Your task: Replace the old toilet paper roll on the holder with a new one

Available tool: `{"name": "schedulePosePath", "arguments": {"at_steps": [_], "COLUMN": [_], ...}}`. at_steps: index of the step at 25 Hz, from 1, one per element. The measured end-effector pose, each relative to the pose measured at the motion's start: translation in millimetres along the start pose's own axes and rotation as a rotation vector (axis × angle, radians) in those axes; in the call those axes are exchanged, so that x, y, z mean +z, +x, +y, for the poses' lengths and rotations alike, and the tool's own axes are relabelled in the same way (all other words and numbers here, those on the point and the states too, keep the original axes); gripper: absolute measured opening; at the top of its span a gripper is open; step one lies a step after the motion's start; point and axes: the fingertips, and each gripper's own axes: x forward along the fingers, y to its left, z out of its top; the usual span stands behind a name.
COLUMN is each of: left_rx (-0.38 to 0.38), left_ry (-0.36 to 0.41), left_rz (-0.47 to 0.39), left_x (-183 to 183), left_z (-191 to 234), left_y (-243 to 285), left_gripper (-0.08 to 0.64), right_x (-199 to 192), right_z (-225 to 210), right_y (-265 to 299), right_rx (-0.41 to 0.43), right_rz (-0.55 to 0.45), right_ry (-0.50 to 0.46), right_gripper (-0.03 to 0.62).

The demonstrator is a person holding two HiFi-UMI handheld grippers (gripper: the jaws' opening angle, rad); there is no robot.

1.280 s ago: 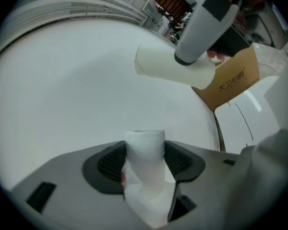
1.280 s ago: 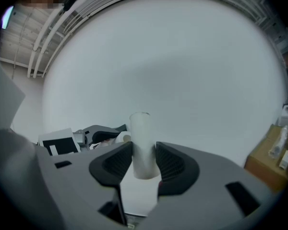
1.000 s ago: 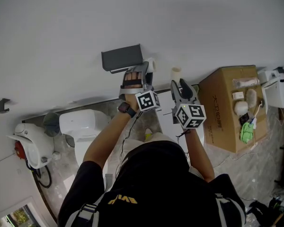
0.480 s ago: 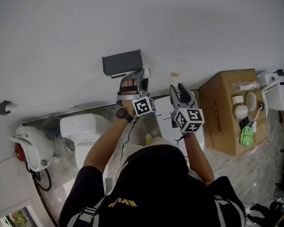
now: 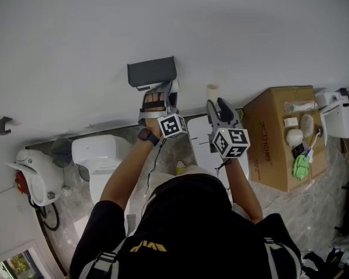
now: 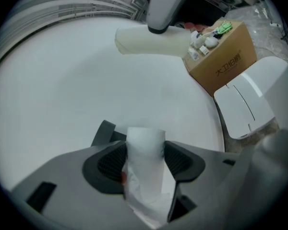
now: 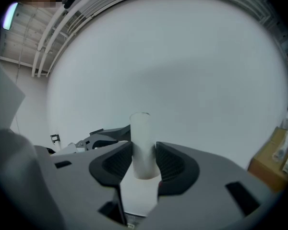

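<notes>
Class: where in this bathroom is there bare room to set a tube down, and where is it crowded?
Bare: the cardboard box, left of its clutter, and the toilet top. Crowded: the box's right end, and under the holder.

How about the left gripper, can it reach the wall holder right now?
Probably yes: the left gripper, fingers shut on a paper roll, is right at the holder, nothing between them.

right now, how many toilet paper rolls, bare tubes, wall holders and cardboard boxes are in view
toilet paper roll: 1
bare tube: 1
wall holder: 1
cardboard box: 1
total: 4
</notes>
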Motion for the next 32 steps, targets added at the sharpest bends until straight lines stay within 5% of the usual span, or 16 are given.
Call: {"name": "schedulePosePath", "arguments": {"at_steps": [21, 26, 32], "left_rx": [0.076, 0.116, 0.160], "left_ry": [0.030, -0.101, -0.447], "left_rz": [0.050, 0.029, -0.027], "left_x": [-40, -37, -45], "left_z": [8, 23, 68], "left_y": [-21, -45, -108], "left_gripper": [0.303, 0.302, 0.266], "right_x": [0, 5, 18], "right_z": [28, 32, 42], "right_y": [15, 13, 3], "right_rx": [0.065, 0.078, 0.086], "right_rz": [0.015, 0.017, -0.002], "right_ry": [-0.044, -0.082, -0.162], "right_gripper": [0.153, 0.153, 0.153]}}
